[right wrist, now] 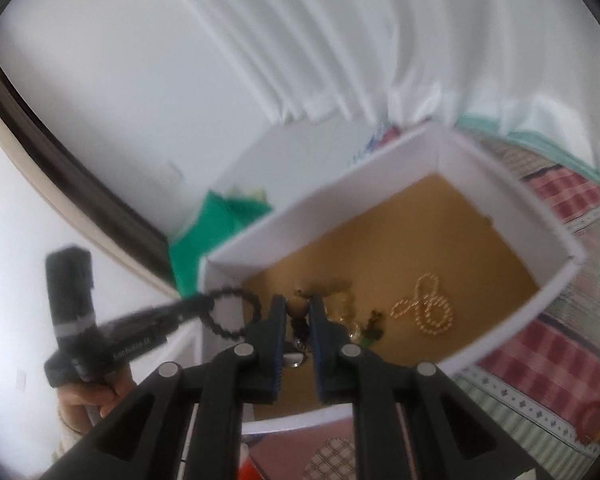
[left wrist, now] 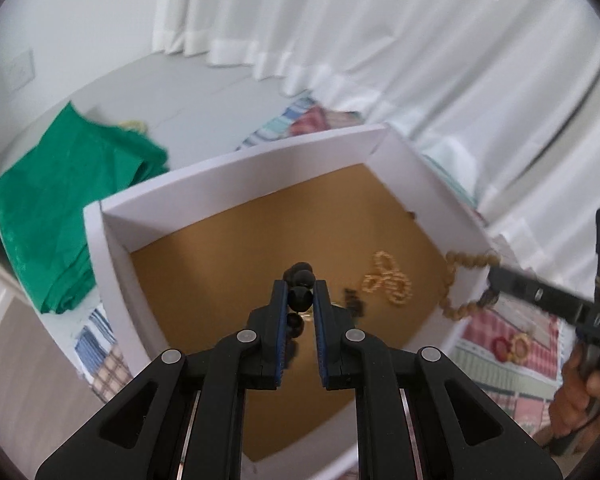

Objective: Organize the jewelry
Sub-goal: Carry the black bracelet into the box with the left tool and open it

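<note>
A white box [left wrist: 240, 168] with a brown floor stands under both grippers, and a gold chain [left wrist: 388, 280] lies in it. My left gripper [left wrist: 300, 292] is shut on a black bead bracelet [left wrist: 302, 276] that hangs over the box floor. At the box's right wall my right gripper [left wrist: 492, 284] is shut on a tan wooden bead bracelet [left wrist: 452, 280]. The right wrist view shows the box [right wrist: 340, 208], the gold chain [right wrist: 428, 308], my right gripper [right wrist: 298, 312] with blurred beads between its fingers, and my left gripper [right wrist: 204, 302] carrying the black bracelet [right wrist: 232, 312].
A green cloth [left wrist: 60, 200] lies left of the box. The box rests on a patchwork cloth [left wrist: 512, 360], where red and yellow rings [left wrist: 512, 346] lie to its right. Small dark pieces [right wrist: 372, 320] sit on the box floor. White curtains hang behind. A hand [left wrist: 580, 392] holds the right gripper.
</note>
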Motion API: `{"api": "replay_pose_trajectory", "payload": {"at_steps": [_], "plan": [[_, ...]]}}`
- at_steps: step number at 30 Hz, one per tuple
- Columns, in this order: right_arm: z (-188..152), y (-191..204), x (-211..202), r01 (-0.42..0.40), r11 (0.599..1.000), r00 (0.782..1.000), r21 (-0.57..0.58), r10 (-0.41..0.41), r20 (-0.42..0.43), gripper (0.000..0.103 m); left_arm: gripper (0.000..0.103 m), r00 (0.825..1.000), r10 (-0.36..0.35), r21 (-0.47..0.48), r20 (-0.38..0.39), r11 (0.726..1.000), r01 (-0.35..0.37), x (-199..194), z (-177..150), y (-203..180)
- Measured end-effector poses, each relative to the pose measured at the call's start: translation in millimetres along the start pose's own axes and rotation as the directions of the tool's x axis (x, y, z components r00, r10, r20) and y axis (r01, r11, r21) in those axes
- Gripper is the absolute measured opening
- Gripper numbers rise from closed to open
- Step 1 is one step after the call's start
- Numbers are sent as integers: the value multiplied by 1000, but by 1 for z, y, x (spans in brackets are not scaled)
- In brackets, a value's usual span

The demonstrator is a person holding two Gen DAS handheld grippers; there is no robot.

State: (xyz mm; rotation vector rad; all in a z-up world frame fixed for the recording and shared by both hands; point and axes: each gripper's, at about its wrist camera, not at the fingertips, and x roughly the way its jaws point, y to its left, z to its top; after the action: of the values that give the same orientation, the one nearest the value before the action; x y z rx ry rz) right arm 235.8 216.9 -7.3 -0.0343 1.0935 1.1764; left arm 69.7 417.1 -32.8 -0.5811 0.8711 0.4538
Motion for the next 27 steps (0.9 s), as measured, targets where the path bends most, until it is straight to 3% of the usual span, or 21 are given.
{"api": "replay_pose_trajectory", "payload": {"at_steps": [5, 12, 14, 15, 16, 17, 23, 27], "plan": [[-13, -1, 53, 19, 999, 990, 39, -14, -144, 12, 11, 998, 53, -38, -27, 998, -54, 25, 3, 25], [-39, 10, 98, 59, 998, 971, -8, -60, -231, 15, 15, 990, 119, -44, -70, 992, -122, 51, -5, 35], [-41, 14, 104, 76, 997, 970, -28, -80, -227, 22, 41, 988, 135, -37, -74, 990, -138, 53, -9, 31], [-41, 16, 103, 86, 996, 972, -39, -92, -214, 37, 48, 988, 140, -29, -62, 989, -142, 51, -12, 27], [-39, 18, 102, 91, 995, 975, -41, -98, -199, 44, 57, 988, 149, -18, -46, 988, -150, 48, -14, 23], [-37, 21, 95, 94, 994, 981, -47, -101, -167, 44, 62, 987, 160, -6, -31, 987, -161, 45, -16, 19], [-40, 29, 48, 167, 975, 983, -143, -175, -48, 44, 75, 978, 197, 66, 65, 977, -201, 23, -28, -12], [-55, 27, 16, 235, 953, 972, -191, -236, 20, 46, 77, 975, 195, 114, 105, 972, -206, 12, -41, -37]]}}
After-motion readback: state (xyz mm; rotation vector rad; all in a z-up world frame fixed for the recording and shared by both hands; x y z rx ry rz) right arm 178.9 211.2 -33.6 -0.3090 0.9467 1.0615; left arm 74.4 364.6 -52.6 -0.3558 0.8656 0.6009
